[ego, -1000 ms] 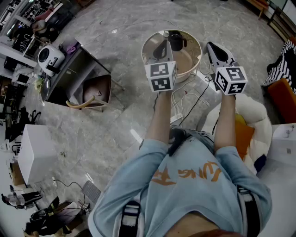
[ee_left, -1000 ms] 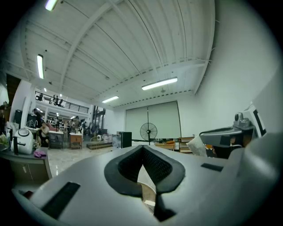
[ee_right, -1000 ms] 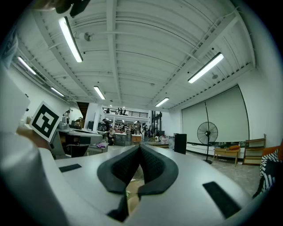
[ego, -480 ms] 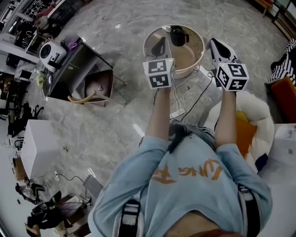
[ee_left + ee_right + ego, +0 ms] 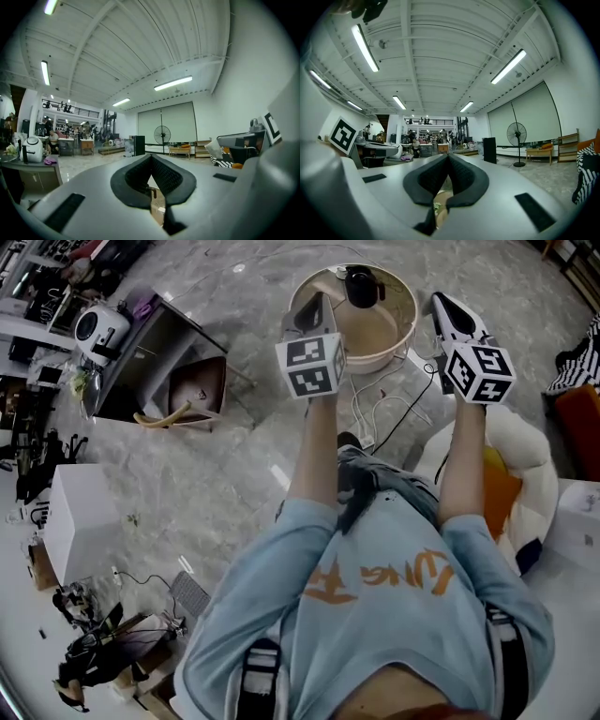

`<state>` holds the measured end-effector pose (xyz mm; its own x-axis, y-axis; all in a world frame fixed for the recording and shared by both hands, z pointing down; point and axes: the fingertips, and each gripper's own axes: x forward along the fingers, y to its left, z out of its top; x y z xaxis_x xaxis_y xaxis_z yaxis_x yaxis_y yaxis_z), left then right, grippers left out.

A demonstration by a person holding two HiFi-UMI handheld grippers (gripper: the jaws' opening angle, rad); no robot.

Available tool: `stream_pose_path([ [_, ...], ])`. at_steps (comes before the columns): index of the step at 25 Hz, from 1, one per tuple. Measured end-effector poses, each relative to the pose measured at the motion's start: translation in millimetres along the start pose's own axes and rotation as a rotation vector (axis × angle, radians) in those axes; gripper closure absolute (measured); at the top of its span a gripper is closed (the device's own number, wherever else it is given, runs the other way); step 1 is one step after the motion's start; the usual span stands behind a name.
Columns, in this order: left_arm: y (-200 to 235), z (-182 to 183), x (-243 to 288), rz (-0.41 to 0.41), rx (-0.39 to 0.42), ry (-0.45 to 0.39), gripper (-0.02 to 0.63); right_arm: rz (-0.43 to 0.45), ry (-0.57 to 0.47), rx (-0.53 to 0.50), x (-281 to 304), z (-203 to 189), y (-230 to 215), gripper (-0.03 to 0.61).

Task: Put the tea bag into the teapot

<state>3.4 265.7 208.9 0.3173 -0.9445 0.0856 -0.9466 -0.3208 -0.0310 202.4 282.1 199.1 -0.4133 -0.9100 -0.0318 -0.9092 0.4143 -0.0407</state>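
Black-padded jaws of the left gripper (image 5: 151, 157) are being held clenched, tip against tip, with nothing gripped between them. Over the last second this gripper is being carried up and slightly leftward in the head view, and it is now overlapping the left rim of the round pale desk (image 5: 375, 338). Over the same second the desk is being shifted toward the top edge of that view. The black teapot (image 5: 361, 287) is being left standing at its far side. The right gripper (image 5: 447, 157) is likewise being raised, with its jaws pressed together and empty, just off the desk's right rim.

The tea bag is not being made out in any view. The task is therefore being judged as in its approach, with no pickup yet begun.

As to clearance, a dark cabinet (image 5: 159, 362) carrying a white appliance (image 5: 94, 332) and an open brown box (image 5: 199, 395) are being kept well apart on the left. Bare marbled floor (image 5: 234, 474) is being left open between them and the person. Loose cables (image 5: 384, 413) are being trailed across the floor just short of the desk, and these are being judged a snag risk underfoot. On the right, a cream chair (image 5: 511, 460) is being passed closely, so room there is being judged tighter than on the left.
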Motion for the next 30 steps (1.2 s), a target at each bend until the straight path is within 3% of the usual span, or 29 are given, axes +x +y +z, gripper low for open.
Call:
stream_pose_path([
  [10,26,-5,26,0.019,0.009,-0.028,0.589,0.013,0.005,0.028,34,-22,-8,0.566],
  [19,38,-1,94,-0.019,-0.006,-0.082,0.589,-0.013,-0.004,0.003,92,-23,-45,0.566],
  [26,86,-14,170,-0.004,-0.032,-0.038,0.589,0.019,0.023,0.016,179,-43,-57,0.566],
  [30,96,-33,215,-0.031,0.009,0.03,0.589,0.033,0.089,0.065,224,-79,-61,0.566],
])
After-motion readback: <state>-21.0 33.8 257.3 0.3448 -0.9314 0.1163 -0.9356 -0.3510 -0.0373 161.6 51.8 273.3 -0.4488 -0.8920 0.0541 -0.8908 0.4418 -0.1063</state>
